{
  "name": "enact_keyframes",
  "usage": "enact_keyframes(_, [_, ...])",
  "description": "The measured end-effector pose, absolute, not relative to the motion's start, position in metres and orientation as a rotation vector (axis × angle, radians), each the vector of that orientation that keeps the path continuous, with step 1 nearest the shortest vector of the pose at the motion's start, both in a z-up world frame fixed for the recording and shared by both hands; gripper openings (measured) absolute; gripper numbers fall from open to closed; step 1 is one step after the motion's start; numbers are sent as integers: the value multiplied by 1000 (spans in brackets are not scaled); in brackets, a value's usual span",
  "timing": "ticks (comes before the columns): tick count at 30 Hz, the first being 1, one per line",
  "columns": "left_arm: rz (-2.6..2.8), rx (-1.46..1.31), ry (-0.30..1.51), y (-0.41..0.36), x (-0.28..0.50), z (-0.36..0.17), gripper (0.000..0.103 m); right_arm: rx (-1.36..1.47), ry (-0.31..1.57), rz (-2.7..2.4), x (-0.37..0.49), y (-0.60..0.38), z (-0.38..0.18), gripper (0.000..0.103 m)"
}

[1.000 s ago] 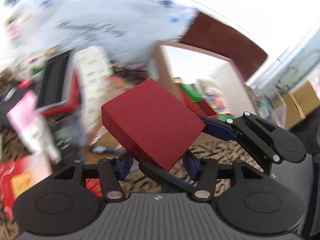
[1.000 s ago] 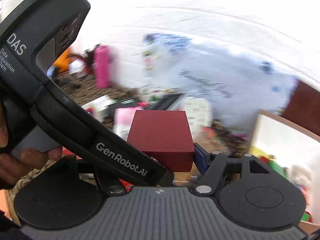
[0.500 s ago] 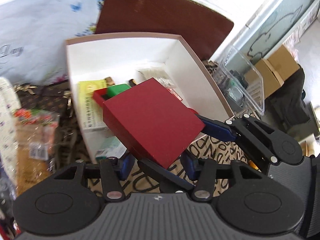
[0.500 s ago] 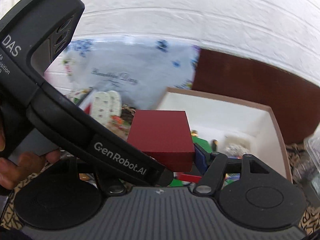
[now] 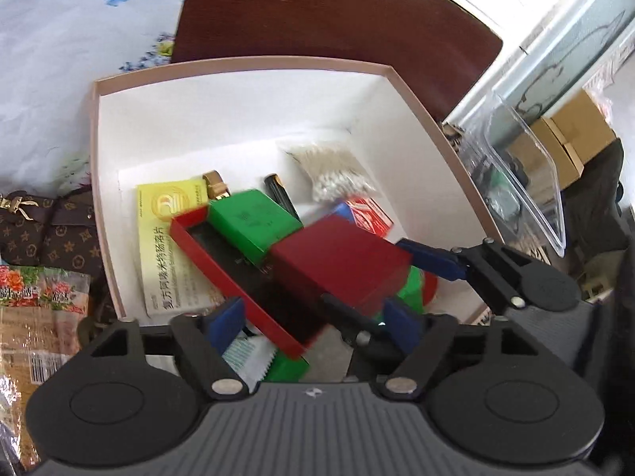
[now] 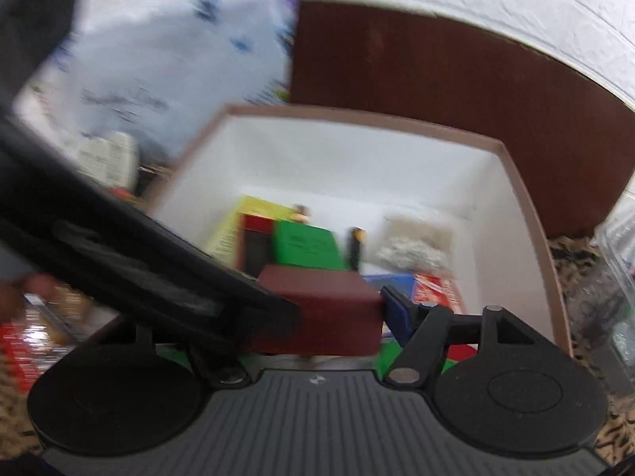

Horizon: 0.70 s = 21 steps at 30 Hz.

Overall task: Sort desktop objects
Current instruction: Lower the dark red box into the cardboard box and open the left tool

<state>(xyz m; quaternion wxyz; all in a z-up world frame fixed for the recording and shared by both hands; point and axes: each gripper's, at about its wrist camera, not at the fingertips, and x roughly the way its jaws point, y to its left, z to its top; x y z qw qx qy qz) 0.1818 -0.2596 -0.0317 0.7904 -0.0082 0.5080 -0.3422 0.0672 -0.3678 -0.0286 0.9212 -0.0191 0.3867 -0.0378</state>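
A dark red box [image 5: 341, 265] hangs low over the contents of a white-lined cardboard box [image 5: 238, 119]. My right gripper [image 6: 337, 317] is shut on the dark red box [image 6: 321, 313]; one blue pad [image 6: 395, 313] presses its right side. My left gripper [image 5: 313, 321] is open, its blue pads [image 5: 226, 317] spread apart and off the red box. In the cardboard box [image 6: 357, 158] lie a red tray [image 5: 222, 265], a green box [image 5: 254, 222], a yellow packet [image 5: 166, 246] and a bag of cotton swabs [image 5: 337, 174].
A patterned brown bag [image 5: 43, 234] and snack packets [image 5: 35, 325] lie left of the cardboard box. A clear plastic container [image 5: 524, 174] stands at the right. A dark brown board [image 5: 337, 12] leans behind the box, next to a white printed bag [image 5: 79, 39].
Both grippers moved the dark red box rightward over the cardboard box and then down into it. My left gripper has opened and let go of the red box.
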Motion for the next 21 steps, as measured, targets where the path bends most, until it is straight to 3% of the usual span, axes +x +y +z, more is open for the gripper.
enact_keyframes(3, [-701,-20,1087,-253,187,-33,91,-37,866,-134,79,-378,-43,74])
enact_keyframes(8, [-671,-51,1089,-241,189,-31,94,-72,884,-226,79,-383,-47,83])
enact_keyframes(21, [-647,-58,1008,-223,161,-1,96,1,842,-277,52,-376,-28,87])
